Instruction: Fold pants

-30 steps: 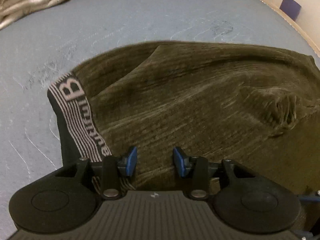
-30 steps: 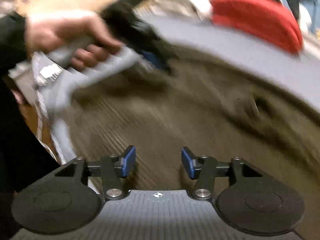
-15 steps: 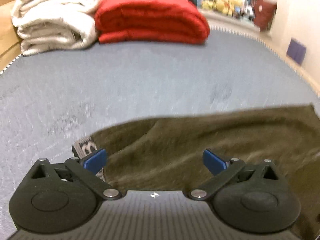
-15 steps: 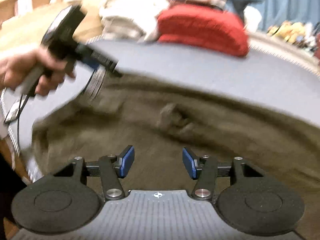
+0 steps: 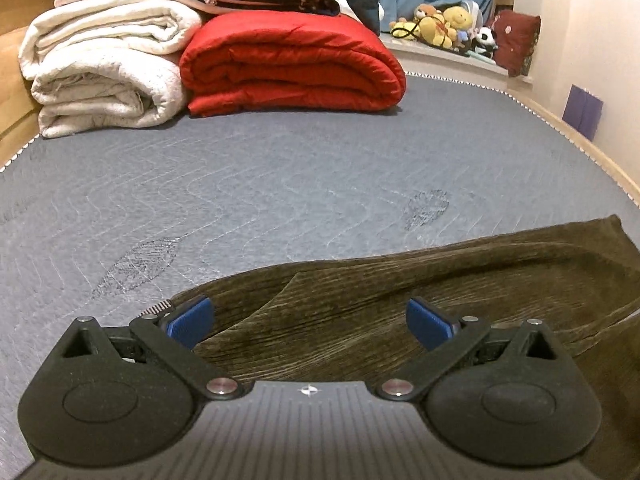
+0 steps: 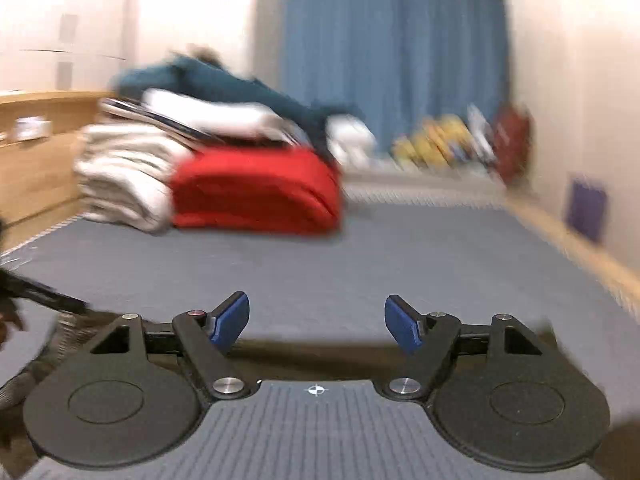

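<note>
Olive-brown corduroy pants (image 5: 400, 296) lie folded flat on the grey-blue mattress (image 5: 280, 184), low in the left wrist view; a strip of striped waistband (image 5: 158, 307) peeks out beside the left finger. My left gripper (image 5: 310, 320) hovers above the pants, open wide, nothing between its blue pads. In the blurred right wrist view only a dark sliver of the pants (image 6: 312, 354) shows just behind the fingers. My right gripper (image 6: 317, 322) is lifted, pointing across the bed; its jaws are opening and hold nothing. The left gripper's dark body (image 6: 36, 292) shows at the far left edge.
A red folded quilt (image 5: 292, 68) and white folded blankets (image 5: 100, 72) are stacked at the far end of the mattress, with more bedding on top. Soft toys (image 5: 444, 26) line a ledge by blue curtains (image 6: 392, 60). A wooden bed edge (image 5: 580, 144) runs along the right, by the wall.
My left gripper let go of the pants, opened wide and rose, tilting up toward the far bedding. My right gripper swung up off the pants toward the room and spread its fingers.
</note>
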### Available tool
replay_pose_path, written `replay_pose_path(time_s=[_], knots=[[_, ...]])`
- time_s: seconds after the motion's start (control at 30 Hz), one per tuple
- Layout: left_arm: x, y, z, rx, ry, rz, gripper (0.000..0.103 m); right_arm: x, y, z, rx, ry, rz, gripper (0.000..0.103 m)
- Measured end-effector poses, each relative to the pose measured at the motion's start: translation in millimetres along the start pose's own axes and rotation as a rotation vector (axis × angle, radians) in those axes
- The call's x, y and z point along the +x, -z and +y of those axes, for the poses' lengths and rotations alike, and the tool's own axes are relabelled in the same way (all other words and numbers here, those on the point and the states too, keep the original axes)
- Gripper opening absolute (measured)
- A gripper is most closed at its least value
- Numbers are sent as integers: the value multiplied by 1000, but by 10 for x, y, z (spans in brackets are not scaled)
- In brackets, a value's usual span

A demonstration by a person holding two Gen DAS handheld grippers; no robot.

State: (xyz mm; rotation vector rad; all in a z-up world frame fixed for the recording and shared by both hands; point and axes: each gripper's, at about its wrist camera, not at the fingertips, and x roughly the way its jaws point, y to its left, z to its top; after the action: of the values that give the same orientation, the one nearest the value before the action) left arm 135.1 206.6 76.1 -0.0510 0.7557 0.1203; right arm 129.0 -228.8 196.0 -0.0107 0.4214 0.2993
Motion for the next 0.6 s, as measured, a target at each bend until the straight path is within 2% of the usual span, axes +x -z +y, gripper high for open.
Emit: replay_pose_path(time_s=[0.03,0.1,0.17,0.27,0.33,0.5,0.57,0.6], knots=[[16,-1,4,-2,0,3,103,70,26,-96,38,7,40,75],[48,-20,46,-27,10,19,103,126,64,-247,100,2,49,75],[98,-68,160,-97,55,41,103,165,70,-355,137,18,61,76],[152,-130,367,-227,114,66,103,166,64,-449,174,-2,68,76],[165,-134,446,-283,124,74,103,135,65,-433,179,-15,66,78],[108,-105,377,-263,68,50,102,66,63,-354,146,-38,51,80],[43,-117,340,-261,87,17,100,56,77,-332,131,-44,56,80],[14,-125,329,-260,102,0,96,63,86,-326,124,-42,59,80]])
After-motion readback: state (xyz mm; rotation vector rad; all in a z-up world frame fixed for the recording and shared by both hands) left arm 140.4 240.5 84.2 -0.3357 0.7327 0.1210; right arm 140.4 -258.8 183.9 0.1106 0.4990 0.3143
